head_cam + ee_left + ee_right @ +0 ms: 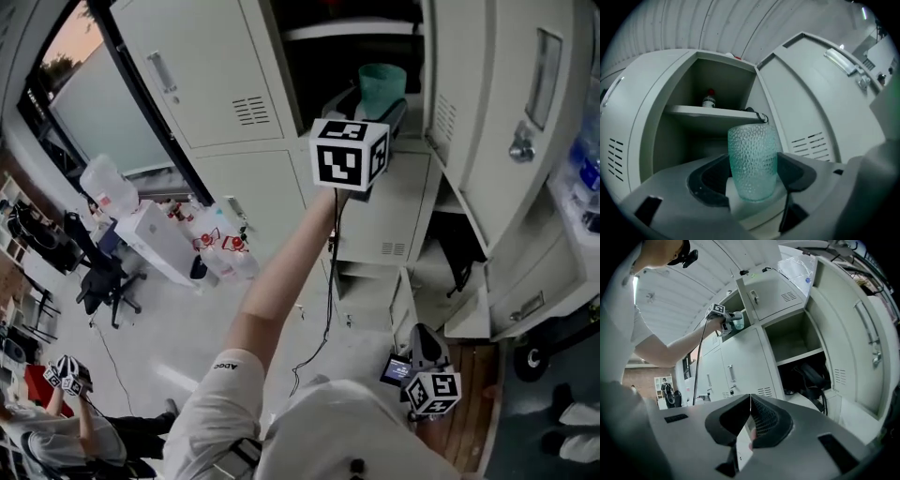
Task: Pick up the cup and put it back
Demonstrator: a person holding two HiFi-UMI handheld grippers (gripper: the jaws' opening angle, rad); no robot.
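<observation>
A teal dimpled cup (753, 161) stands upright between the two black pads of my left gripper (753, 172), which is shut on its sides. I hold it raised at arm's length, in front of an open locker compartment (701, 136). In the head view the cup (382, 82) shows just above the left gripper (378, 101) and its marker cube (349, 153). A shelf (712, 113) inside the compartment carries a small bottle (708, 99). My right gripper (750, 397) hangs low, jaws shut with nothing between them, and it shows at the bottom of the head view (421, 334).
The locker's open door (820, 93) stands right of the cup. A lower open locker holds a black bag (811, 378). Plastic bottles and bags (220, 246) and an office chair (103, 277) stand on the floor at left. Another person (66, 427) is at bottom left.
</observation>
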